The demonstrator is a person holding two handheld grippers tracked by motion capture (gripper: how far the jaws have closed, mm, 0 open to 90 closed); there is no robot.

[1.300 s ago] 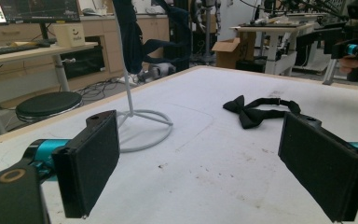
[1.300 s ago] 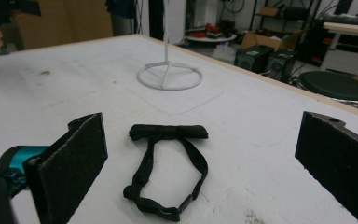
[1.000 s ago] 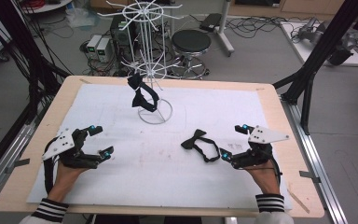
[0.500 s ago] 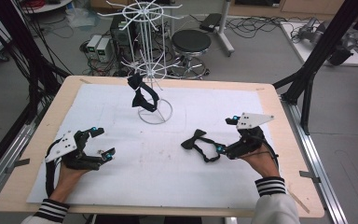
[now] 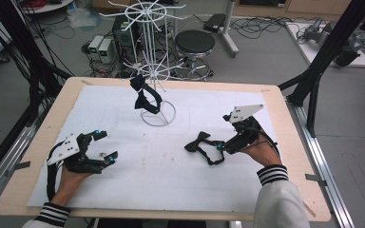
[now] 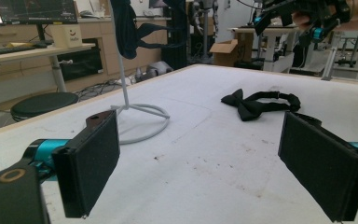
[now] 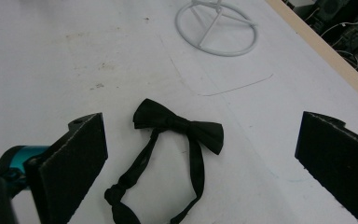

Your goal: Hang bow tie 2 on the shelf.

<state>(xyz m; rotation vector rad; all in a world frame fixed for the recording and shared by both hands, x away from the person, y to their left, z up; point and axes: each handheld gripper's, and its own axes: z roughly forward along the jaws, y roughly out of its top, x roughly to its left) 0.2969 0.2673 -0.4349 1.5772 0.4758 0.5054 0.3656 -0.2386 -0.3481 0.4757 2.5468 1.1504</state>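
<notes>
Here the black bow tie [image 5: 202, 142] lies flat on the white mat [image 5: 247, 185], directly ahead of the right gripper [image 5: 222, 146], whose jaws are spread wide and raised above the strap without contact. The left gripper [image 5: 105, 145] rests well apart from the tie, jaws likewise spread and empty. Beyond both grippers stands the white wire rack [image 5: 152, 71], a second bow tie [image 5: 144, 95] hanging on it.

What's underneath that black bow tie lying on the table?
The bow tie lies on the white sheet covering the wooden table. The patch directly beneath it is hidden.
</notes>
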